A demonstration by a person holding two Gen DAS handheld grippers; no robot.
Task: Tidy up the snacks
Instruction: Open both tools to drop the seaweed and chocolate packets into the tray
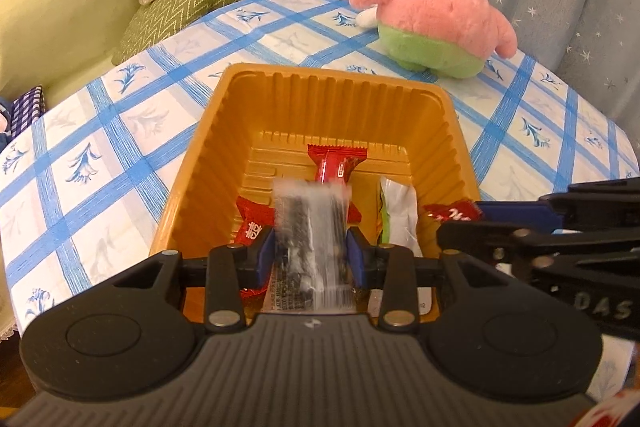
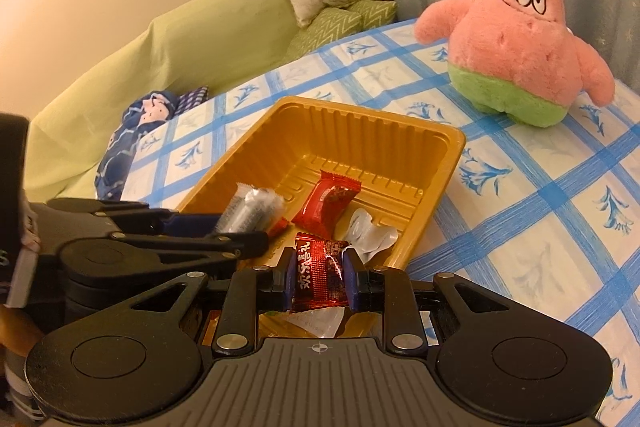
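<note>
Over the ribbed golden plastic tray (image 1: 256,131), our left gripper (image 1: 310,255) clamped a light, probably slippery clear-wrapped dark snack bar (image 1: 308,227) mid-length; our right gripper (image 2: 318,277) pinched a crinkly red foil candy packet (image 2: 320,267).

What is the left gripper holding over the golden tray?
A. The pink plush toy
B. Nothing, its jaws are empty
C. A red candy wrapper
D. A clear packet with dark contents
D: in the left wrist view the left gripper has its blue pads pressed on the clear packet above the golden tray, while the red candy wrapper sits in the right gripper.
</note>
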